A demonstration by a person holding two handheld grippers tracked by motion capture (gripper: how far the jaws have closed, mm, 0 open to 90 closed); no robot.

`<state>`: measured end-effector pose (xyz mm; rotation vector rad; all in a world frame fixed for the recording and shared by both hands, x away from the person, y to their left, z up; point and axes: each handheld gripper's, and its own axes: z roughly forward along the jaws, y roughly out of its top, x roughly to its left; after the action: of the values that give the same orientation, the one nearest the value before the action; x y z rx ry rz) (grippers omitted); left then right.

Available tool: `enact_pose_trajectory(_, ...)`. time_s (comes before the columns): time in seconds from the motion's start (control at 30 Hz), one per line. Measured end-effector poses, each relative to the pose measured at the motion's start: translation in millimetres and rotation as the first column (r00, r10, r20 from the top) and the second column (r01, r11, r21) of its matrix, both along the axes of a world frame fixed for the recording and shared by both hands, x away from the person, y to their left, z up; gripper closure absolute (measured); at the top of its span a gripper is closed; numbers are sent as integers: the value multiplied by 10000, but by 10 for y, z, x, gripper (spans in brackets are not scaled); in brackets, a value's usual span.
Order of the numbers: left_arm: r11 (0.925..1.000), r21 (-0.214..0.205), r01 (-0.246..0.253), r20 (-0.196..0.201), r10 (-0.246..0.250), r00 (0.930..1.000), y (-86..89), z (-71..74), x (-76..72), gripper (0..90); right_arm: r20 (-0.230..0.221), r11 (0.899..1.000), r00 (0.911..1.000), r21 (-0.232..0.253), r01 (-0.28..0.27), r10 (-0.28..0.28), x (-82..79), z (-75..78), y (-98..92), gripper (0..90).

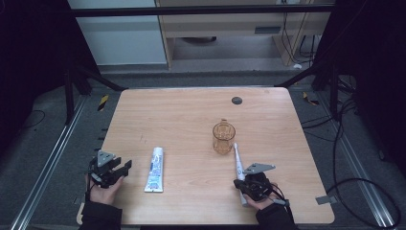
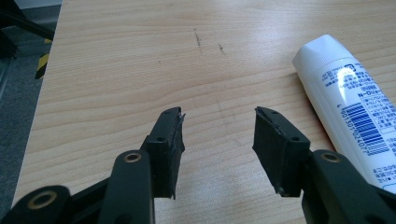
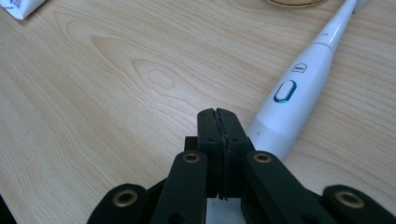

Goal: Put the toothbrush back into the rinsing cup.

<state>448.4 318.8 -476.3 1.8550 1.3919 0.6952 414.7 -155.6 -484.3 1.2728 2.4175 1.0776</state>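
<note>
Nearest the camera, the right gripper [image 3: 218, 114] has its two black jaws pressed flat together with nothing between them, hovering low over the wooden table [image 1: 191, 110]; just beside it lies a white electric toothbrush [image 3: 299, 93], flat on the wood, its handle passing along the jaws' side and partly under the gripper's body; whether they touch I cannot tell; the brush's narrow neck runs up toward an amber glass mug [image 1: 223, 137], its tip just beside the mug's base; at the table's left edge the left gripper [image 2: 218, 122] has its jaws spread with only bare wood between them; a white toothpaste tube [image 2: 348, 98] lies flat near it, apart from the jaws.
</note>
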Motion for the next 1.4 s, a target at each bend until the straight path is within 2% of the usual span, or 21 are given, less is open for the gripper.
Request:
enact_pose_trajectory(0.43,10000,-3,-13,-3,13,10000,4,-1,0,513,-171,9995,9994,35,304,-303,-19,-2,-111,890)
enact_pose_trajectory(0.77,10000,-3,-26,-3,26,10000,6,-1,-1,513,-119,9988,9988,152,471,-469,-41,13,-222,885)
enact_pose_trajectory(0.93,10000,-11,-37,6,37,10000,7,1,-3,512,122,9962,9964,267,833,-836,-65,81,-347,886)
enact_pose_trajectory(1.07,10000,-6,-31,-5,31,10000,7,-1,-1,512,484,9890,9887,474,1398,-1421,-90,153,-516,888)
enact_pose_trajectory(1.2,10000,0,-31,-6,31,10000,4,-2,0,513,434,9819,9827,674,1771,-1802,-131,162,-656,891)
enact_pose_trajectory(1.4,10000,13,-30,-23,30,10000,10,-1,-1,513,349,9849,9870,793,1540,-1571,-176,140,-654,891)
